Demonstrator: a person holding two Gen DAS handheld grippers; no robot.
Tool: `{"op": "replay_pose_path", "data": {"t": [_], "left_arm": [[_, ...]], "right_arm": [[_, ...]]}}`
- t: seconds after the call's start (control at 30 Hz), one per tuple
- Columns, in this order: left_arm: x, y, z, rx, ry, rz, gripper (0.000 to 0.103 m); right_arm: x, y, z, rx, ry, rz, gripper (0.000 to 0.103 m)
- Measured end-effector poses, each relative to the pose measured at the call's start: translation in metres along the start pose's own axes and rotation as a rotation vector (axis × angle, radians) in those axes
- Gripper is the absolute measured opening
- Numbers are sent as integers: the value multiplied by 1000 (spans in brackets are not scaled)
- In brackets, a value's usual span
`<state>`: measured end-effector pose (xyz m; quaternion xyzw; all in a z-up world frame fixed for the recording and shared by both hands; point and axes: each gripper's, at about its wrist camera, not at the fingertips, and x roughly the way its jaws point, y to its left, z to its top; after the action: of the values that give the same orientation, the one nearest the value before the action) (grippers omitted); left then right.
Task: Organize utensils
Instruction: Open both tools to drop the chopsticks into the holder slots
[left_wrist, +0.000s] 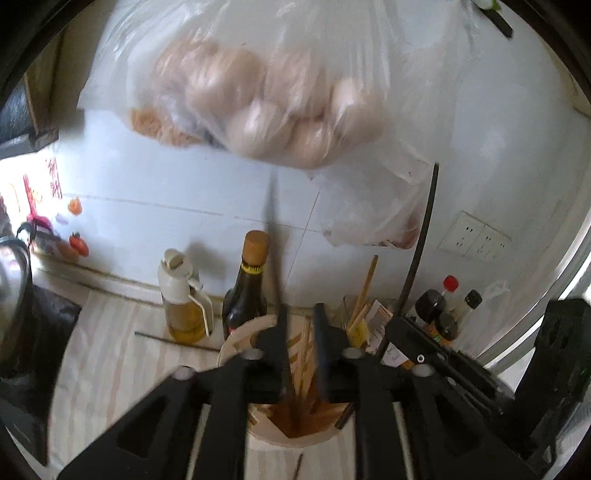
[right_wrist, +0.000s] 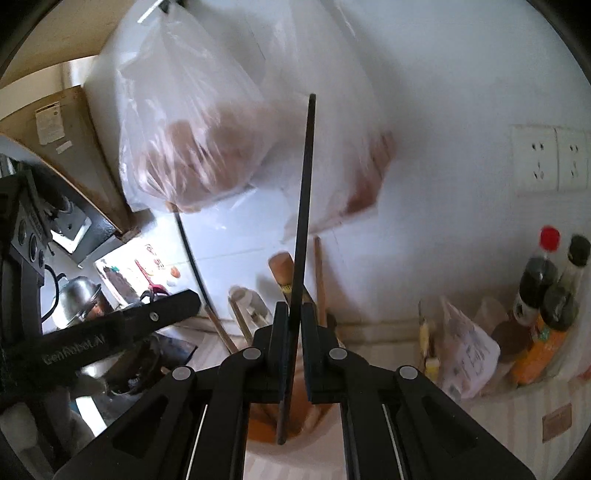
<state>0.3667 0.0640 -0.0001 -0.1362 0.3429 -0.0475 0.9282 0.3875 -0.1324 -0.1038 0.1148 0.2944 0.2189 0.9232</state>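
Above the round utensil holder on the striped worktop, the left tool has its fingers parted, a blurred dark chopstick lying against the left finger with a gap to the other, its lower end down among the wooden chopsticks in the holder. The right tool pinches a second black chopstick upright, its lower tip over the holder's mouth. An oil bottle and a dark bottle stand just behind the holder by the tiled wall.
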Motion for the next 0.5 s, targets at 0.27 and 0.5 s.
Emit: {"op": "replay_pose_path", "data": {"t": [0.27, 0.5], "left_arm": [[-34, 8, 13, -37, -84, 92, 103], [-38, 24, -1, -52, -53, 174, 103]], "right_arm": [[-24, -5, 7, 14, -9, -18, 38], [14, -13, 12, 122, 105, 88, 37]]}}
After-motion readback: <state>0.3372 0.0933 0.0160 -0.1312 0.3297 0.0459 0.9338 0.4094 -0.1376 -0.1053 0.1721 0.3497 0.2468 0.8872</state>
